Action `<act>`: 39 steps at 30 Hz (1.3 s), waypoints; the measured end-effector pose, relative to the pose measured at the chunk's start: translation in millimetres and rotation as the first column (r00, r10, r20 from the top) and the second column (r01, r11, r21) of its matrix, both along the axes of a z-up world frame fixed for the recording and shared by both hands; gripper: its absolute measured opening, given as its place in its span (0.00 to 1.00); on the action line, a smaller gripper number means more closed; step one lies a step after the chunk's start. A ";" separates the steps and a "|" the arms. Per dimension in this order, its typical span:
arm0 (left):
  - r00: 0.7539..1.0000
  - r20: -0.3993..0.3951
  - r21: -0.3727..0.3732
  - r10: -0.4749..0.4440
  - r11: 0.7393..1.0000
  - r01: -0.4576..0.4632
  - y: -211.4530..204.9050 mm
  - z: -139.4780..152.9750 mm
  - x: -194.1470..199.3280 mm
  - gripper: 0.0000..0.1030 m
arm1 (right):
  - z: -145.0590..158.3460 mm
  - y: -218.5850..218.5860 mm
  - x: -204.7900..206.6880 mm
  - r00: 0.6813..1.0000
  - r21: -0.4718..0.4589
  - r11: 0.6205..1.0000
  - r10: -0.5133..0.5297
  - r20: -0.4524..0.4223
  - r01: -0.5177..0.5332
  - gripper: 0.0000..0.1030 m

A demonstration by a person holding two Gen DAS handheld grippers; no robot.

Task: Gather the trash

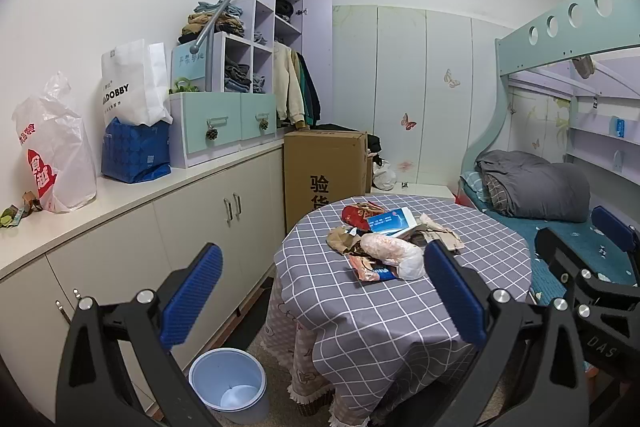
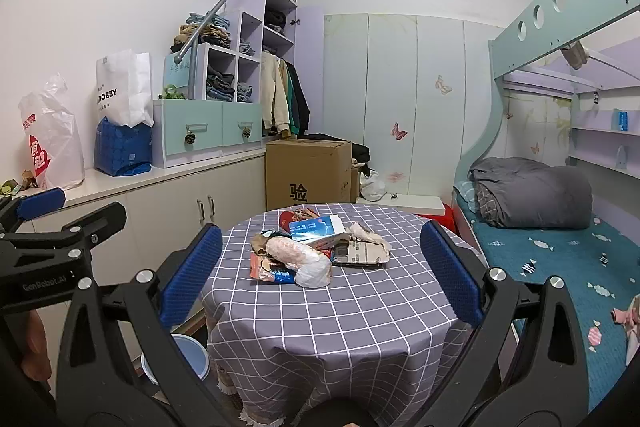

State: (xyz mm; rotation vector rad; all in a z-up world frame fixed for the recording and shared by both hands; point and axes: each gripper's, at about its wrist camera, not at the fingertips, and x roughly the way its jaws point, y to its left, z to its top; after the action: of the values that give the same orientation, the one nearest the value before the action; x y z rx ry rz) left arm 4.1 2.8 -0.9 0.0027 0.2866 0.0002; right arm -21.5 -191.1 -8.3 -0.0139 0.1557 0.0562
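Now both grippers stand wide apart at the fingers, and nothing is between the blue pads of either one.

The left gripper (image 1: pixel 322 293) hangs in front of the round table (image 1: pixel 400 311), which is covered with a grey checked cloth. The pile of trash (image 1: pixel 390 241) lies on this cloth, ahead of the left gripper and a little toward its right finger; that pad hides the near right edge of the pile. The pile is apart from the pads, not touched by them. It has a pink-white plastic bag (image 1: pixel 394 253), a blue and white box (image 1: pixel 390 221), a red wrapper (image 1: pixel 356 215) and some crumpled paper (image 1: pixel 440 233). Below the left finger, on the floor beside the table, stands a light blue bin (image 1: pixel 228 385), open at the top.

The right gripper (image 2: pixel 320 271) also points at the table (image 2: pixel 340 323). In its view the trash (image 2: pixel 316 247) lies straight ahead, between the lines of the two fingers and farther away than their tips. The plastic bag (image 2: pixel 300 259) is the nearest piece, the box (image 2: pixel 318 229) is behind it, and a printed paper (image 2: pixel 362 253) lies to the right. The bin (image 2: pixel 192 353) shows partly, low behind the left finger. The left gripper (image 2: pixel 40 203) appears to the far left of the right one.
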 end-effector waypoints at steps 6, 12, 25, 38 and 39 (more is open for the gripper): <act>1.000 -0.005 -0.003 0.001 1.000 -0.001 1.4 5.7 3.6 0.96 | -1.8 -1.8 -0.2 1.000 0.004 1.000 0.000 -0.002 0.000 0.94; 1.000 0.006 0.009 0.002 1.000 -0.002 -8.8 15.2 -6.1 0.96 | -2.3 2.8 0.5 1.000 0.006 1.000 0.002 -0.001 -0.002 0.94; 1.000 0.003 0.015 -0.003 1.000 0.003 -15.5 8.5 -7.6 0.96 | -9.9 2.8 4.5 1.000 0.009 1.000 0.011 -0.008 -0.011 0.94; 1.000 0.004 0.019 -0.004 1.000 0.004 -16.8 7.4 -6.9 0.96 | -13.2 2.8 3.1 1.000 0.012 1.000 0.014 -0.012 -0.014 0.94; 1.000 0.004 0.019 -0.004 1.000 0.004 -17.0 7.4 -6.8 0.96 | -13.8 3.3 3.0 1.000 0.013 1.000 0.014 -0.013 -0.014 0.94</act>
State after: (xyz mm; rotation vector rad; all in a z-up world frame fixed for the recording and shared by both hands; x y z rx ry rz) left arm -2.7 -14.2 6.5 0.0224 0.2830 -0.0007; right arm -18.5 -187.8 -22.1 -0.0019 0.1680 0.0714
